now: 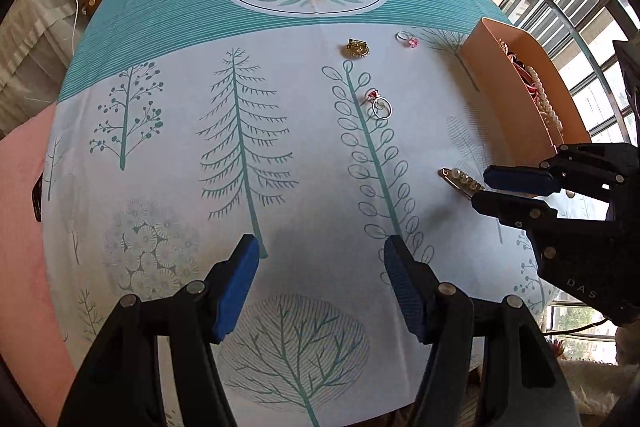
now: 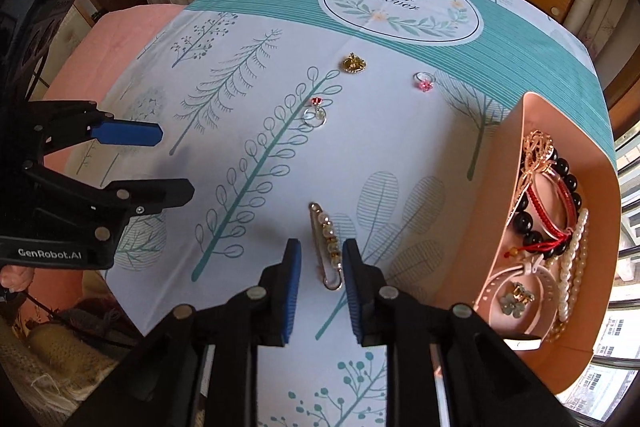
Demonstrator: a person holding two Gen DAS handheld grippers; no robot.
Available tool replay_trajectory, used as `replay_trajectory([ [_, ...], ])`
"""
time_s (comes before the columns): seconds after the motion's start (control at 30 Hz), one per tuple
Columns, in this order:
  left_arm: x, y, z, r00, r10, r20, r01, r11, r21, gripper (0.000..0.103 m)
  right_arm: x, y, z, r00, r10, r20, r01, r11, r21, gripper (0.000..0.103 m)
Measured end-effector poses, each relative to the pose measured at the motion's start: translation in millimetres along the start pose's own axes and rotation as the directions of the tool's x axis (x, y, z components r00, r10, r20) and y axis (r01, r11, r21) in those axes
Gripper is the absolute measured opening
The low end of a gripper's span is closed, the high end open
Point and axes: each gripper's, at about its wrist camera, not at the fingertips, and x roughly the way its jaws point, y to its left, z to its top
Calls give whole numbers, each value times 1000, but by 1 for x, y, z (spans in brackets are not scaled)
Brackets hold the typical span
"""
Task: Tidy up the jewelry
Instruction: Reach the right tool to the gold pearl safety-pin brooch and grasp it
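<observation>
Peach box (image 2: 472,219) sat at the tablecloth's (image 2: 248,75) right edge, already holding bracelets. Right gripper (image 2: 321,259) stood narrow astride the pearl pin (image 2: 326,243), pads not yet pressing. Left gripper (image 1: 320,255) hung wide, empty. Pin looked light, stiff, slippery; I judged its metal bar the best hold.

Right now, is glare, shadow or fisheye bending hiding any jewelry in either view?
Left wrist view: window glare stays at the right edge; the pearl pin is clear, and the edges bend. Right wrist view: a soft shadow lies near the pin between the right gripper's pads; the box curves strongly.
</observation>
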Motion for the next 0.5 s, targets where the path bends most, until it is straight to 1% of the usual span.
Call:
replay_trajectory([
  [0.3, 10, 0, 7, 1000, -12, 5, 12, 1000, 21, 63, 10, -4, 6, 999, -18, -35, 18, 1000, -7, 15],
  [0.4, 12, -1, 11, 1000, -9, 6, 9, 1000, 29, 63, 11, -7, 7, 999, -17, -39, 17, 1000, -7, 11],
  [0.5, 12, -1, 12, 1000, -8, 6, 8, 999, 33, 63, 11, -5, 8, 999, -25, -43, 23, 999, -27, 11],
])
